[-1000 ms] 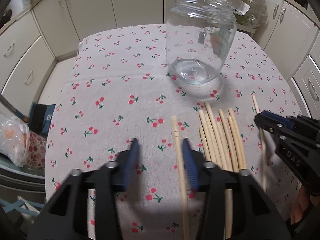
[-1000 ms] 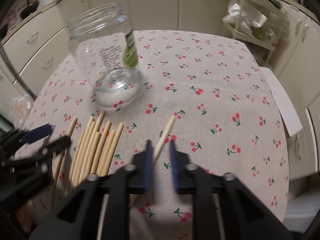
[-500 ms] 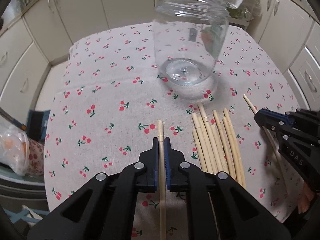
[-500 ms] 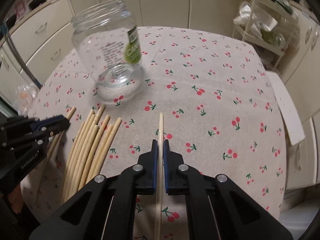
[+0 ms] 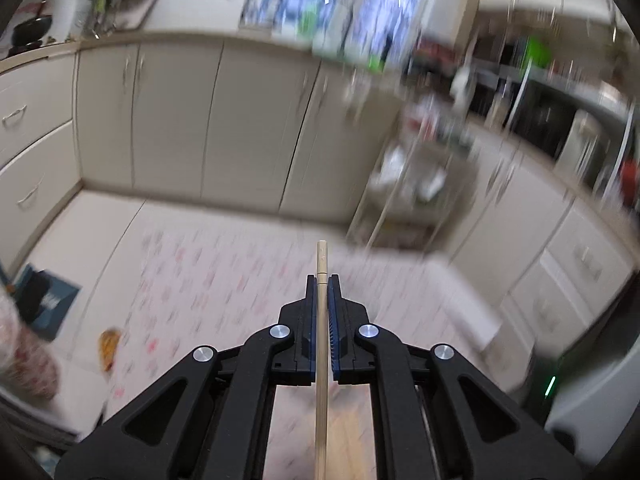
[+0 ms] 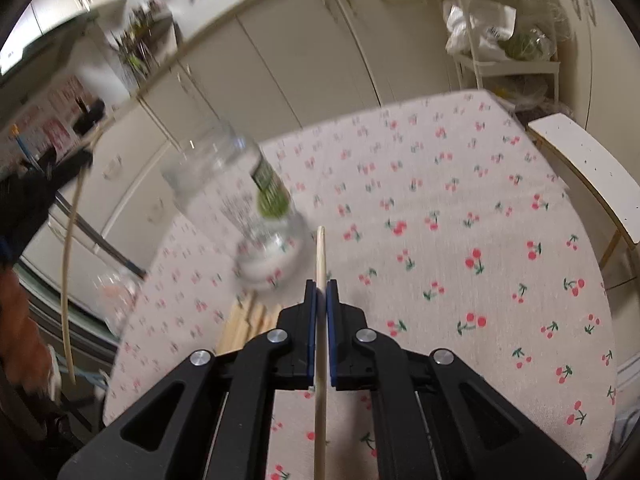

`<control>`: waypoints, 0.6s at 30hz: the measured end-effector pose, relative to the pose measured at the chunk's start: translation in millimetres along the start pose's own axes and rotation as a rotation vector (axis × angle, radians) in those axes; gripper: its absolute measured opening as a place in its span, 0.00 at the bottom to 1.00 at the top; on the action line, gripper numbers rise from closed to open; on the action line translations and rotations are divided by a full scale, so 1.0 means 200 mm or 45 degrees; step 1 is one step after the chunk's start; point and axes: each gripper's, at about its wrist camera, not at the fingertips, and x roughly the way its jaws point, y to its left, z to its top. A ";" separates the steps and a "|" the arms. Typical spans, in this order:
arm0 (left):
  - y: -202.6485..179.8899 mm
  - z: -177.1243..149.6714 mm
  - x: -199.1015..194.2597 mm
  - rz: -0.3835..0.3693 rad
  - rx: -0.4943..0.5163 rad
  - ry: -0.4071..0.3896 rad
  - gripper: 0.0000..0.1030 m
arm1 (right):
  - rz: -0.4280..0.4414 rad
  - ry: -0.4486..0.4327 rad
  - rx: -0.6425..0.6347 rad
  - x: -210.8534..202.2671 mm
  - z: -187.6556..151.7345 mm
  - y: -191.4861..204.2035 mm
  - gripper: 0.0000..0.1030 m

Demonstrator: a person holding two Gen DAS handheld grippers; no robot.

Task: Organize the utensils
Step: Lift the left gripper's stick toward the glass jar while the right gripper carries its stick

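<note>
Jar (image 6: pixel 240 208): glass, on your cherry tablecloth (image 6: pixel 460 240); contents blurred.
Left gripper (image 5: pixel 322 280): you pinch one chopstick (image 5: pixel 321 320).
Right gripper (image 6: pixel 321 286): clamped on another chopstick (image 6: pixel 321 300).
Loose chopsticks (image 6: pixel 248 322): beside jar.

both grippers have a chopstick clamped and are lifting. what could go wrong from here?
1. The left gripper and right gripper each pinch a thin chopstick with most of its length trailing behind the pads; it could pivot or slip.
2. Both views are motion-blurred, so the swing is fast; a tip could clip the jar and tip it.
3. The jar mouth is narrow, and two sticks arriving together may collide.
</note>
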 end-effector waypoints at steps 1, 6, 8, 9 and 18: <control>-0.02 0.04 0.01 -0.020 -0.015 -0.040 0.05 | 0.007 -0.019 0.006 -0.01 0.01 0.00 0.06; -0.10 0.19 0.09 -0.039 -0.076 -0.203 0.05 | 0.020 -0.078 0.045 -0.05 0.02 -0.03 0.06; -0.12 0.23 0.10 -0.025 -0.095 -0.281 0.05 | 0.023 -0.087 0.059 -0.05 0.03 -0.06 0.06; -0.13 0.25 0.10 -0.014 -0.099 -0.310 0.05 | 0.022 -0.093 0.063 -0.05 0.02 -0.07 0.06; -0.14 0.33 0.31 0.163 -0.138 -0.494 0.05 | 0.029 -0.107 0.077 -0.05 0.01 -0.08 0.06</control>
